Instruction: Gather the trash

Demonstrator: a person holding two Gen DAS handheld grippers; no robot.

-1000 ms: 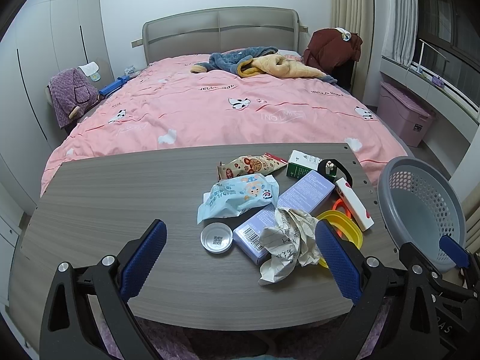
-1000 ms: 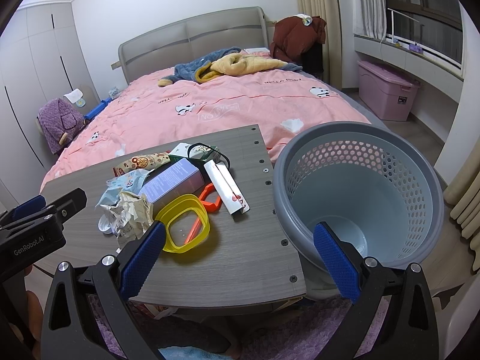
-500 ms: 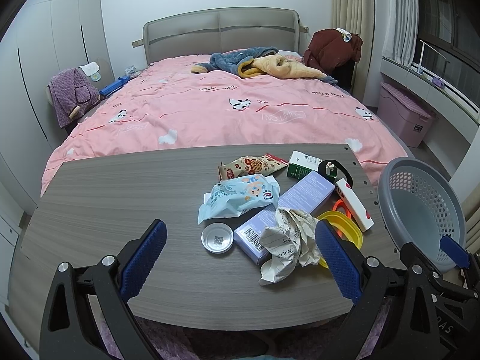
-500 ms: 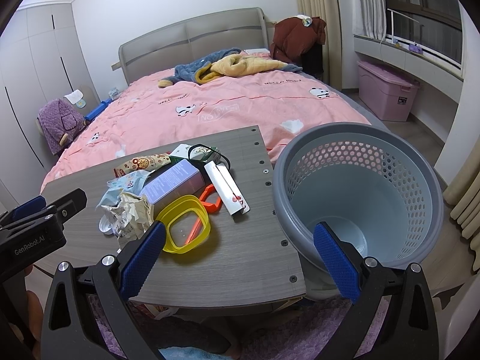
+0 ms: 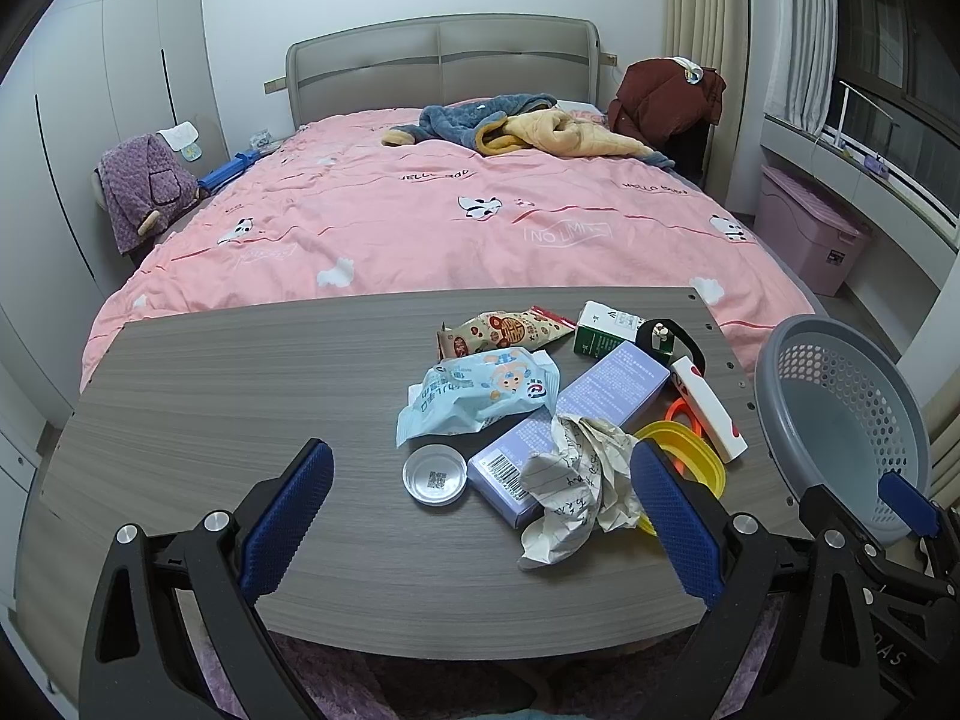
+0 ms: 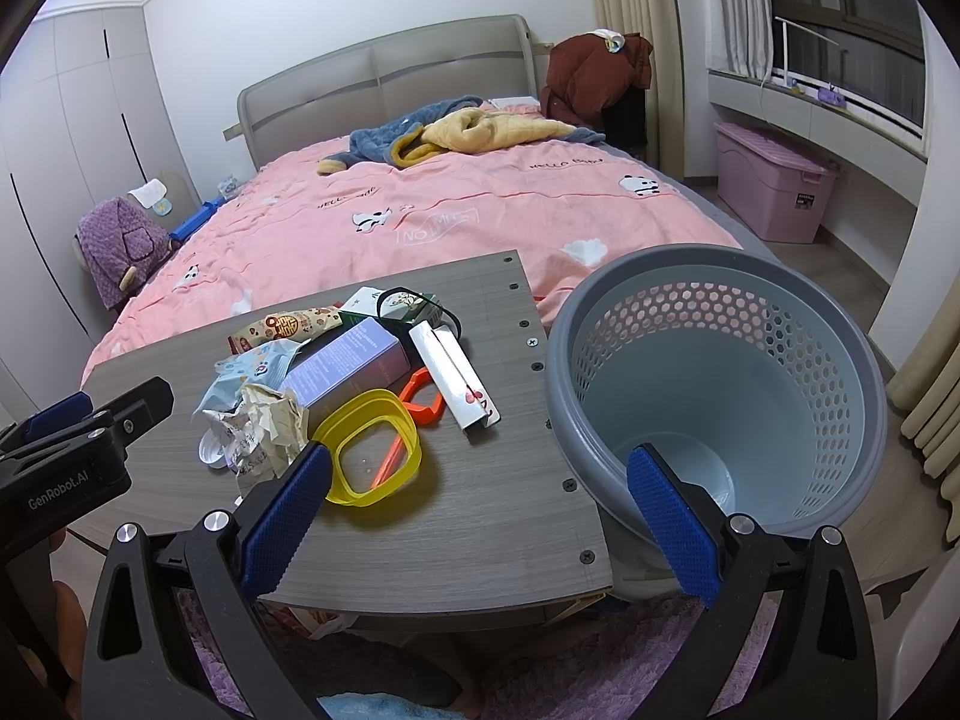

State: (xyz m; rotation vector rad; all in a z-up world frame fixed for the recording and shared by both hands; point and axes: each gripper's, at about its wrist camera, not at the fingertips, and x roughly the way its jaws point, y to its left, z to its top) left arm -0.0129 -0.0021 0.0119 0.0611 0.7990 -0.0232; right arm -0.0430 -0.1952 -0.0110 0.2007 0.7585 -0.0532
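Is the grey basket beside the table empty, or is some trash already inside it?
Empty. In the right wrist view the basket shows only its bare pale bottom and perforated wall.

Grey wood-grain tabletop [image 5: 240,396], screw holes along right edge, stands at foot of bed.

On it, clustered toward right side:
- round silver foil lid [image 5: 434,474], flat, left of pile
- crumpled lined paper ball [image 5: 576,480], resting on near end of lilac rectangular carton [image 5: 576,414]
- pale blue cartoon-print plastic wrapper [image 5: 480,390], touching carton's left side
- tan snack packet [image 5: 504,330] behind wrapper
- green-and-white small box [image 5: 600,330], far side
- yellow plastic ring-shaped lid [image 6: 372,456]
- orange plastic piece [image 6: 420,402], partly under yellow lid
- white slim box with red marks [image 6: 456,378]
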